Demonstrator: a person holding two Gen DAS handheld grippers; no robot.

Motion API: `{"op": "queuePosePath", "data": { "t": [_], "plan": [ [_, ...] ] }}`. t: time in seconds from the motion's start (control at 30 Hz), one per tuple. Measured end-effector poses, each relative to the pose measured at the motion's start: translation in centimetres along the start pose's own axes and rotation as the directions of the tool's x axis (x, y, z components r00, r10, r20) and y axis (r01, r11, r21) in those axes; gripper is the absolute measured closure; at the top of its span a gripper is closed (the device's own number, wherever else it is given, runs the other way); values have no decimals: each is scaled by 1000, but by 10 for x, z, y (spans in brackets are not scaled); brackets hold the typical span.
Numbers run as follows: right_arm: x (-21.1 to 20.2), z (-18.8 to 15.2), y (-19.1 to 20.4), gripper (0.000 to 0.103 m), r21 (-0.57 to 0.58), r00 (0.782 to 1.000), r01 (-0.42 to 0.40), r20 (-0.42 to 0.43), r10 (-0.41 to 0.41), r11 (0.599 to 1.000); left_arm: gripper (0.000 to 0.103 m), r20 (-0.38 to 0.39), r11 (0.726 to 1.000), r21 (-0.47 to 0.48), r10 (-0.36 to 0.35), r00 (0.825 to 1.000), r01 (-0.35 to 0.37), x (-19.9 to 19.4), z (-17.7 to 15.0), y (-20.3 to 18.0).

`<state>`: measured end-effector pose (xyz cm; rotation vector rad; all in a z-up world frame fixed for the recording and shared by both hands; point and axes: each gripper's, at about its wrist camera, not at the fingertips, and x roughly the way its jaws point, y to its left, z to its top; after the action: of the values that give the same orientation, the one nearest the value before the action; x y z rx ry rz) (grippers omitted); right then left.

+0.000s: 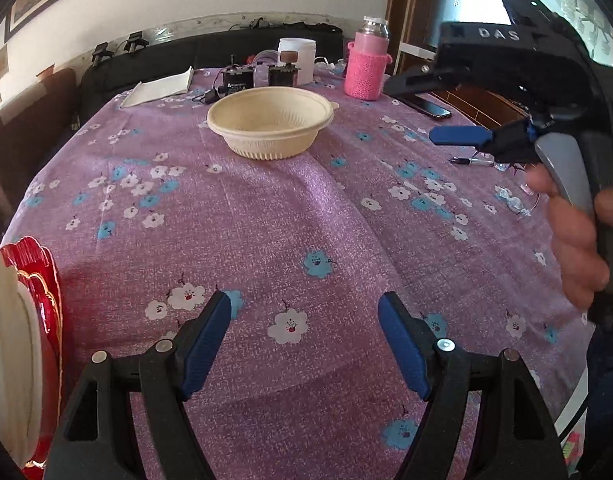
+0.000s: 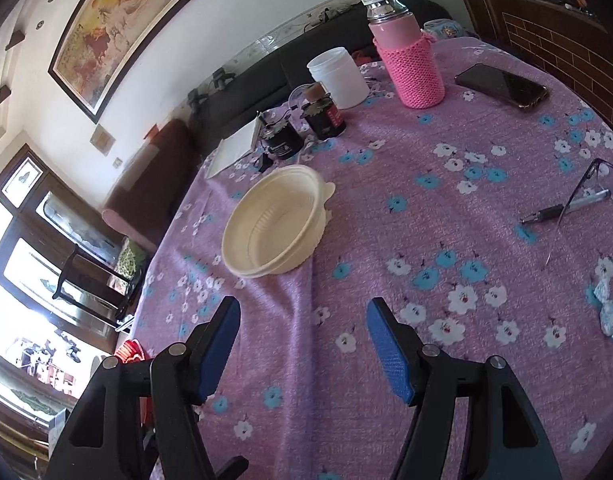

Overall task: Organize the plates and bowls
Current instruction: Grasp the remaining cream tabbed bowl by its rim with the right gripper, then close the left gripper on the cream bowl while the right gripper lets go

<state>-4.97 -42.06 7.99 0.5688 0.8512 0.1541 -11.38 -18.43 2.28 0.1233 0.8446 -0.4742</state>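
Observation:
A cream plastic bowl (image 1: 270, 122) stands upright on the purple flowered tablecloth (image 1: 266, 220) toward the far side; it also shows in the right wrist view (image 2: 276, 226). A red plate with a gold rim (image 1: 42, 300) holds a white dish (image 1: 6, 344) at the table's near left edge; its red rim shows in the right wrist view (image 2: 131, 350). My left gripper (image 1: 304, 306) is open and empty above bare cloth, well short of the bowl. My right gripper (image 2: 304, 312) is open and empty, just short of the bowl; it shows at the right of the left wrist view (image 1: 446, 112).
At the far side stand a pink knit-covered bottle (image 2: 408, 60), a white jar (image 2: 338, 78), two black devices (image 2: 302, 128) and a white pad (image 2: 236, 148). A phone (image 2: 502, 84), a pen (image 2: 566, 208) and glasses (image 2: 586, 184) lie at the right.

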Motion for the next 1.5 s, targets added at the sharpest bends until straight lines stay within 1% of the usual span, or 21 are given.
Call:
{"op": "queuePosePath", "data": {
  "t": [0.03, 0.07, 0.13, 0.2, 0.3, 0.4, 0.43, 0.5, 0.57, 0.63, 0.7, 0.73, 0.8, 0.9, 1.0, 1.17, 1.33, 1.4, 1.5],
  "plan": [
    [6, 6, -2, 24, 6, 1000, 17, -8, -17, 1000, 28, -2, 1000, 1, 8, 1000, -8, 3, -1, 1],
    [14, 14, -4, 23, 13, 999, 36, -19, -36, 999, 28, -7, 1000, 4, 9, 1000, -9, 6, -3, 0],
    [29, 27, -8, 23, 18, 998, 51, -31, -50, 999, 28, -24, 1000, 0, -9, 1000, 9, 9, -3, 1],
    [44, 39, -11, 23, 28, 997, 73, -39, -72, 997, 28, -13, 1000, -12, -17, 1000, 17, 7, -2, 3],
    [66, 54, -17, 23, 78, 998, 36, -61, -31, 996, 28, -33, 999, -28, -37, 999, 36, 11, -2, 6],
    [83, 63, -16, 23, 96, 997, 36, -75, -29, 995, 28, -32, 999, -31, -42, 999, 41, 11, -2, 6],
    [88, 66, -14, 25, 98, 997, 34, -75, -26, 995, 28, -32, 999, -30, -42, 999, 41, 11, -2, 6],
    [99, 69, -10, 35, 99, 996, 42, -86, -33, 994, 28, -35, 999, -28, -39, 999, 38, 12, -2, 5],
    [109, 70, -7, 62, 99, 993, 50, -107, -39, 994, 28, -36, 999, -29, -36, 999, 35, 12, -2, 5],
    [119, 70, -8, 73, 100, 989, 72, -134, -59, 992, 28, -37, 999, -32, -42, 998, 41, 12, -2, 6],
    [125, 69, -11, 81, 108, 988, 68, -142, -52, 992, 28, -35, 998, -37, -45, 998, 44, 12, -1, 7],
    [126, 68, -11, 89, 104, 988, 67, -146, -52, 992, 28, -34, 998, -38, -45, 998, 44, 12, -1, 7],
    [120, 64, -14, 91, 121, 990, 56, -136, -39, 991, 28, -33, 998, -36, -46, 998, 44, 12, -1, 7],
    [106, 56, -16, 92, 107, 991, 44, -130, -30, 993, 28, -18, 998, -35, -50, 999, 49, 10, -1, 7],
    [87, 42, -21, 92, 92, 988, 20, -156, -5, 996, 28, -3, 998, -40, -56, 998, 56, 7, 1, 7],
    [42, 13, -39, 92, 76, 983, -7, -181, 21, 997, 28, 12, 993, -58, -103, 995, 103, -1, 11, 6],
    [-8, -20, -57, 92, 88, 981, -52, -183, 68, 995, 28, 53, 991, -47, -121, 991, 123, -10, 27, 0],
    [-28, -35, -64, 92, 97, 977, -72, -195, 89, 993, 28, 49, 989, -42, -140, 989, 143, -7, 33, -4],
    [-49, -54, -77, 92, 133, 968, -103, -213, 130, 986, 28, 13, 980, -56, -192, 981, 192, 5, 42, -11]
  ]
}}
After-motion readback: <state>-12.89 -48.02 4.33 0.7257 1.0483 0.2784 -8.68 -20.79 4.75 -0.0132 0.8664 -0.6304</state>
